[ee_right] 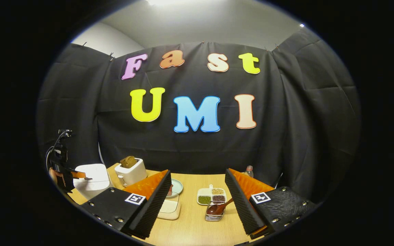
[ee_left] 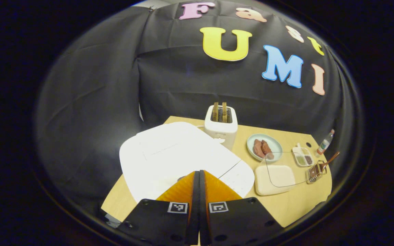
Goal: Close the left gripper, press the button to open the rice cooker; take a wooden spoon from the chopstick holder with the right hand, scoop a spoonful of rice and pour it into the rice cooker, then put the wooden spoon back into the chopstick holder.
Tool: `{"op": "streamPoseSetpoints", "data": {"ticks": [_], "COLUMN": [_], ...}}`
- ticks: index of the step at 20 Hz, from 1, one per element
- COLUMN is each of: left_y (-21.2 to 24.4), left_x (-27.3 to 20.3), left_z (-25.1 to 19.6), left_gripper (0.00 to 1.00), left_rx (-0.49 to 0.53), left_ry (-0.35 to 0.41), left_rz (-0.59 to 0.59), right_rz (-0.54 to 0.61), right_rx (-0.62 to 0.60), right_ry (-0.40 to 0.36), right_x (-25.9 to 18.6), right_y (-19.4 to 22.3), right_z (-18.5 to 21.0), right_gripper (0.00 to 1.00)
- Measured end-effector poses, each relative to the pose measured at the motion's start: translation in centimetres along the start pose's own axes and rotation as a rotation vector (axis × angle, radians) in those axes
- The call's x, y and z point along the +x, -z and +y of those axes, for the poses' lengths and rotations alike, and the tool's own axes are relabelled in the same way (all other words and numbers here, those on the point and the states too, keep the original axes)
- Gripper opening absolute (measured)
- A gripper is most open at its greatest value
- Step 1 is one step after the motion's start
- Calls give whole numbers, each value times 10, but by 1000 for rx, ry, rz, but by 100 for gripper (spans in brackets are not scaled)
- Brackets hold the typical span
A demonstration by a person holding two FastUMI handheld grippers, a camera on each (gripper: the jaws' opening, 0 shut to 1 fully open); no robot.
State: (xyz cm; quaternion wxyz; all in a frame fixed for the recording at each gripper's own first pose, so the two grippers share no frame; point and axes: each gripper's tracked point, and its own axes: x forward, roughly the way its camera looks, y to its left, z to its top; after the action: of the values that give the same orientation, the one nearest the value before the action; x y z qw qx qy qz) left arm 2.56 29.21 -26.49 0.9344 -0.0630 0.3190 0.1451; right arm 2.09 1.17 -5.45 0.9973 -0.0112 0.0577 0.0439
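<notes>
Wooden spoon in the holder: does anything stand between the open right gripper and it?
Nothing visible does. The wooden spoon leans in the chopstick holder on bare table ahead of the right gripper; the divided dish sits behind it.

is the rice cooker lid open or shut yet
Shut. The rice cooker shows its flat white lid down, with the left gripper, jaws closed, just above its front edge.

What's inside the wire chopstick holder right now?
A wooden spoon stands in the wire chopstick holder, its dark bowl down inside and its handle leaning out toward the right gripper. Whether anything else sits beneath the bowl cannot be seen.
</notes>
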Motion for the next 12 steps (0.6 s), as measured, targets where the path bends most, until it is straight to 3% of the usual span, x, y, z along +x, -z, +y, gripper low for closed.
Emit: {"op": "streamPoseSetpoints", "data": {"ticks": [5,8,12], "left_y": [20,13,14], "left_x": [20,21,20], "left_z": [4,7,10], "left_gripper": [9,9,9], "left_rx": [-28,-69,-24], "left_ry": [-8,-4,-15], "left_rz": [77,63,72], "right_rz": [10,16,25], "right_rx": [-16,-3,15], "right_ry": [14,18,15], "right_x": [-1,-1,0], "right_y": [4,5,7], "right_z": [-7,-10,-13], "right_gripper": [96,96,96]}}
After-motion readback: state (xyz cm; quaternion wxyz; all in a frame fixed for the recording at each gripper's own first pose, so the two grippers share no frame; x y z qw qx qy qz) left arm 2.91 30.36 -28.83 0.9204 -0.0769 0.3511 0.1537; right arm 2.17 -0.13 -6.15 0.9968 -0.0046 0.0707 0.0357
